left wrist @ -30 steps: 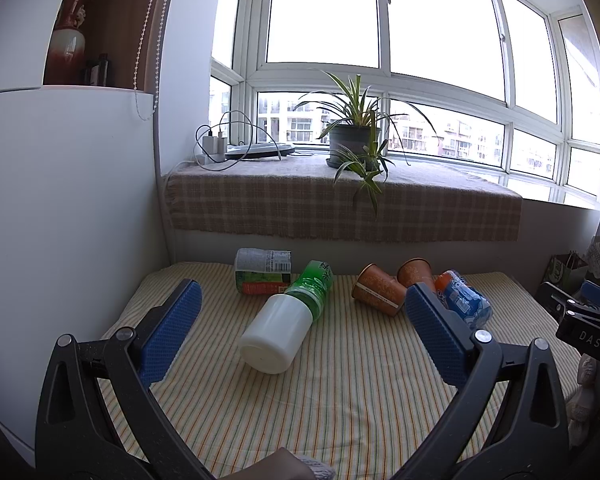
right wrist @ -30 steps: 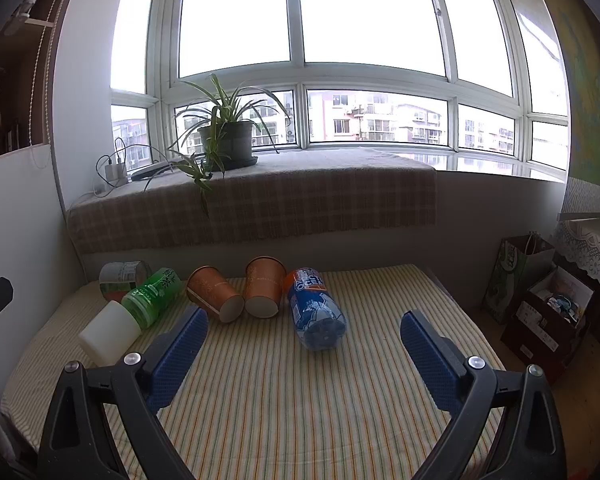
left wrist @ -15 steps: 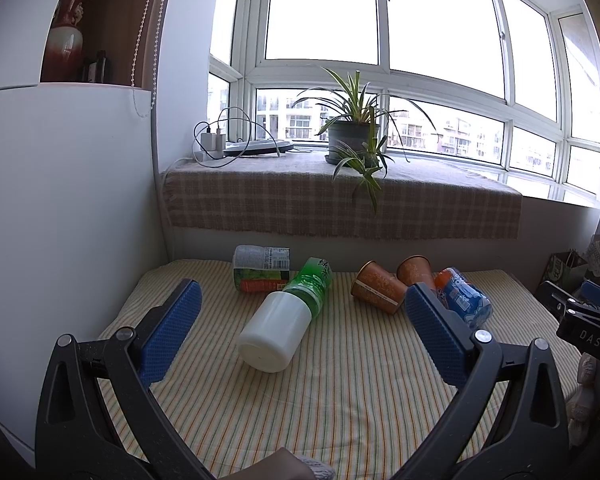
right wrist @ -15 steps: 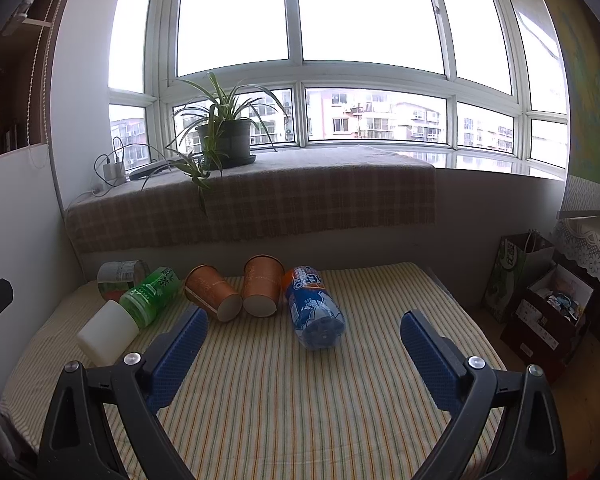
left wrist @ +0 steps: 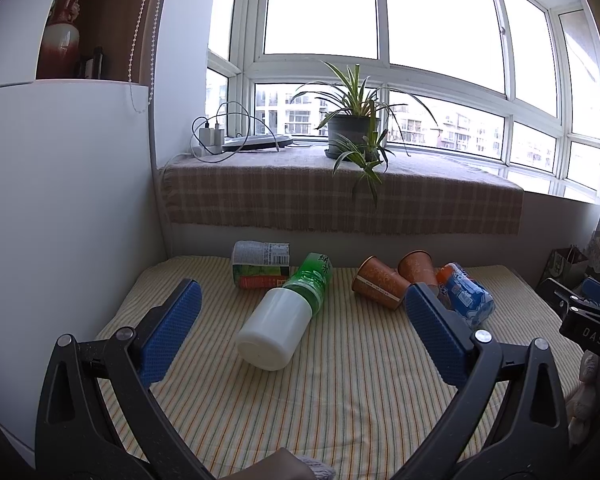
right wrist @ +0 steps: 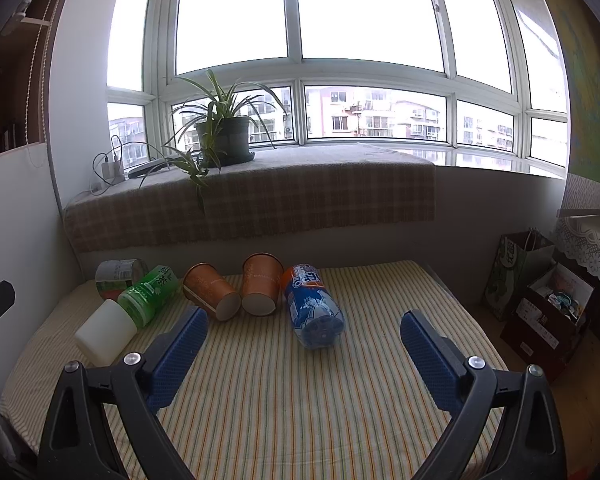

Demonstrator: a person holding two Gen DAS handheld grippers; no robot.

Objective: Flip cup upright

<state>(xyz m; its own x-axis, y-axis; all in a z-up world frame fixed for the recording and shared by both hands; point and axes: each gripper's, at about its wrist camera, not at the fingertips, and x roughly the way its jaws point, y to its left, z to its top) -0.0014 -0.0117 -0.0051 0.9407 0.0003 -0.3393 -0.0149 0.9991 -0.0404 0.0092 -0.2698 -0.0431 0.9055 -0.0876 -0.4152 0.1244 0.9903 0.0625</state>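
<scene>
Two orange cups are seen lying on their sides on the striped bench, near its far edge below the windowsill. In the right wrist view the left cup points its base toward the camera and leans rightward, touching or nearly touching the right cup, whose pale base also faces the camera. Both cups lie ahead of the right claw, toward its left finger, and are well apart from it; its blue pads are held wide apart with nothing between them.

In the left wrist view the left claw is likewise held spread open and empty. The white jar is framed between its fingers, while the left cup lies farther off, just above the right pad. The right cup is partly hidden behind that pad and behind the left cup, and the blue bottle beside it is cut off along its near side by the same finger. Whether the mouths of the cups are open cannot be made out from either view. The can at the back is partly covered by the green bottle.
</scene>
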